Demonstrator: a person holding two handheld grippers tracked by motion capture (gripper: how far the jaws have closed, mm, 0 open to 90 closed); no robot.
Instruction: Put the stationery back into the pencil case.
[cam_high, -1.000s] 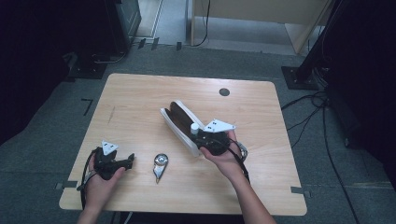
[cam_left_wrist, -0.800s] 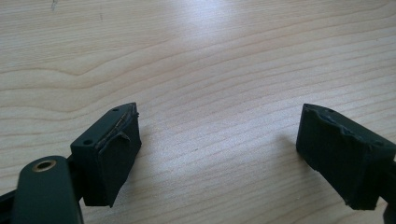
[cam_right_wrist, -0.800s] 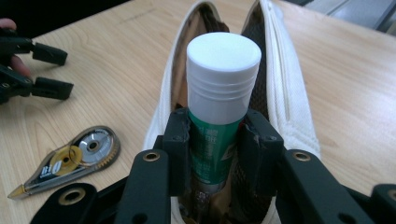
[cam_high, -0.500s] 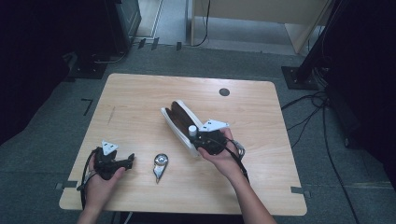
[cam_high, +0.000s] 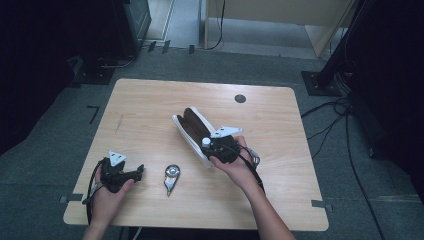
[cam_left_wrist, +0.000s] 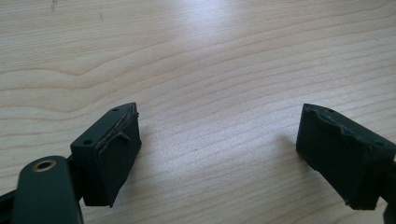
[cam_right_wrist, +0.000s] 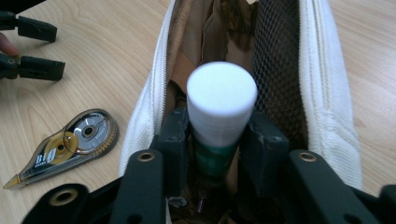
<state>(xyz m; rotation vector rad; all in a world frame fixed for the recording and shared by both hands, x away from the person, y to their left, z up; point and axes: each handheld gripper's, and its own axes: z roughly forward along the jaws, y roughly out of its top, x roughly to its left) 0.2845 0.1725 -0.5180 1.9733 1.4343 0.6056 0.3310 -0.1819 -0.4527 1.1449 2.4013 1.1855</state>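
Two grippers on worktop (cam_high: 150, 105), right gripper (cam_right_wrist: 218, 140) jaws just easing apart yet clamped on white-capped glue stick (cam_right_wrist: 221, 100) inside open white pouch (cam_right_wrist: 322, 88), left gripper (cam_left_wrist: 219, 154) released, correction tape roller (cam_right_wrist: 65, 147) beside pouch.

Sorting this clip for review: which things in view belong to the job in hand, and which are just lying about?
In the job:
- glue stick, clamped in the right gripper
- pouch, open, the stick in its mouth

Lying about:
- tape roller, on the table
- left gripper, open, nothing between its jaws
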